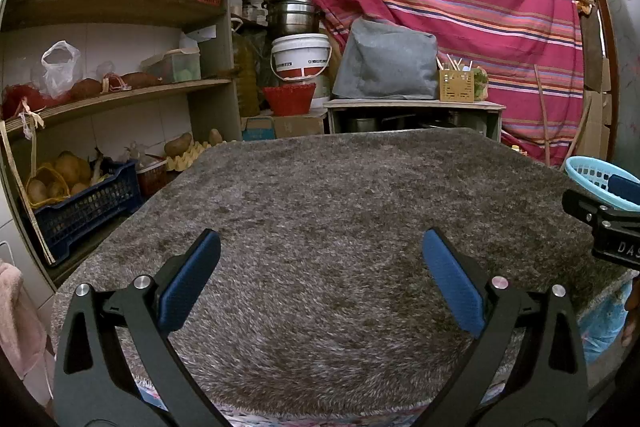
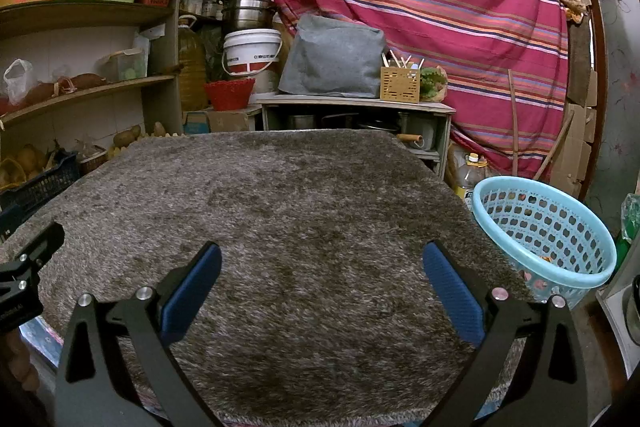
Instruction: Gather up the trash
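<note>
Both grippers, left [image 1: 320, 281] and right [image 2: 322, 287], hover with jaws apart and empty over the bare shaggy desk [image 2: 280, 195]; the blue basket [image 2: 544, 227] at right overhangs, so a nudge could topple it.

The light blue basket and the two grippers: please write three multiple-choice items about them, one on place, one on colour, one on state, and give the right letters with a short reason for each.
1. Where does the light blue basket stand?
A. at the right edge of the grey shaggy rug
B. on the wooden shelf
C. in the middle of the rug

2. What colour are the pads on the gripper fingers?
A. red
B. blue
C. green

3. How do the left gripper and the right gripper stand?
A. both shut
B. only one open
C. both open, holding nothing

Answers:
1 A, the right wrist view shows it at the rug's right edge.
2 B, every pad is dark blue.
3 C, only bare rug lies between the wide-apart fingers.
</note>
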{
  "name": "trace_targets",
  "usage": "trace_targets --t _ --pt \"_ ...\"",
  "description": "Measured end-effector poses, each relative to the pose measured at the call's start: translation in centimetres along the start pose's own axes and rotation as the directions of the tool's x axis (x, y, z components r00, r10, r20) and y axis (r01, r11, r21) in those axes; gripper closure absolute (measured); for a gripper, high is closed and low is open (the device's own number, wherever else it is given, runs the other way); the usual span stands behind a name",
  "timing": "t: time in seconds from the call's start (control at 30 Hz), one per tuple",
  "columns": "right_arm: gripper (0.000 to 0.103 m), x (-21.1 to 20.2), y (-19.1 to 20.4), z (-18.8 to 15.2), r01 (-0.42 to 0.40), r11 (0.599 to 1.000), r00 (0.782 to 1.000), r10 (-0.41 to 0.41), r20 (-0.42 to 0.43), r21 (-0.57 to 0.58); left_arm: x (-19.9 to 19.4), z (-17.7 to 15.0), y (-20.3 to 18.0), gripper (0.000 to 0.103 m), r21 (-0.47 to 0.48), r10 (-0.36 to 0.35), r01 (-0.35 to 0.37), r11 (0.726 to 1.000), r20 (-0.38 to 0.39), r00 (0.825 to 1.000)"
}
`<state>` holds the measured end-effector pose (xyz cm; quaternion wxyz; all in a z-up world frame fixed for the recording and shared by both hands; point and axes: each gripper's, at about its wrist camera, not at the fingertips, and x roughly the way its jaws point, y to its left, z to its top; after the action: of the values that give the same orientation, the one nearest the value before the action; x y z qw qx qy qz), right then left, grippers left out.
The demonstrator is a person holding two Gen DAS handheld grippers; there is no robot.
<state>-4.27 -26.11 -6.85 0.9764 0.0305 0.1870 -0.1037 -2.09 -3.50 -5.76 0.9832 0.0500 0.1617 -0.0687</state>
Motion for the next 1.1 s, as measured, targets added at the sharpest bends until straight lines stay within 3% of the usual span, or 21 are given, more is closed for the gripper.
trace_targets --t 1.1 --pt "0.004 0.25 -0.61 -0.16 0.005 1.0 1.0 -0.005 0.001 -0.006 0.29 0.29 0.23 0.005 0.002 0.001 -0.001 1.0 0.008 1.0"
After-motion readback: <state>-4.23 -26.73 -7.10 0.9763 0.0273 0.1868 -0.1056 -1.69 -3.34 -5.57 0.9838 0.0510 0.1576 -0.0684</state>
